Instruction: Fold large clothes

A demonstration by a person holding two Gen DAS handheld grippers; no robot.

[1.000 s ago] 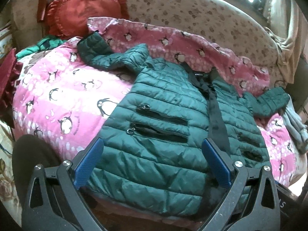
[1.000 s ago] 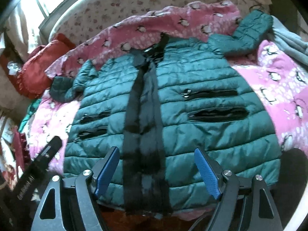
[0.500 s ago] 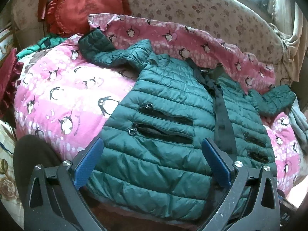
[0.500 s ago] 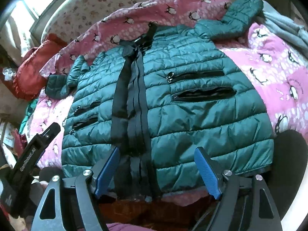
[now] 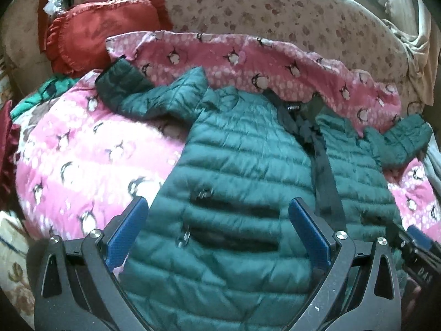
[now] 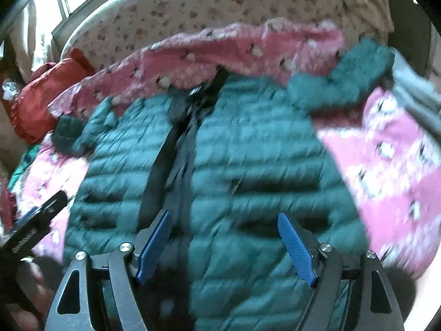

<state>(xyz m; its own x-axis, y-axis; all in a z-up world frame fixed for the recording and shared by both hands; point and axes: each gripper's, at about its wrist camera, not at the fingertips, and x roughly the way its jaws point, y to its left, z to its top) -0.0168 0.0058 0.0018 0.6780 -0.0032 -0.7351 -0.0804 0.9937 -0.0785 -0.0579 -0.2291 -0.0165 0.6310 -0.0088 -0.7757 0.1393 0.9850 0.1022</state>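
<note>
A dark green quilted puffer jacket lies spread front-up on a bed covered by a pink penguin-print blanket. The jacket fills the centre and lower part of both views. Its black front placket runs from the collar at upper centre down toward the hem at the bottom of the frame. One sleeve extends toward the upper left of the left wrist view; the other sleeve extends toward the right edge. Two zipped pockets sit one above the other in the lower centre of that view.

The left gripper hovers over the jacket's lower front panel with its blue pads spread wide; nothing is pinched between them. The right gripper is likewise spread wide above the jacket, just right of the placket, holding nothing. The right wrist view is motion-blurred.

A red ruffled cushion rests at upper left beside a floral-patterned headboard. Grey fabric lies at the right edge of the right wrist view, touching the sleeve end.
</note>
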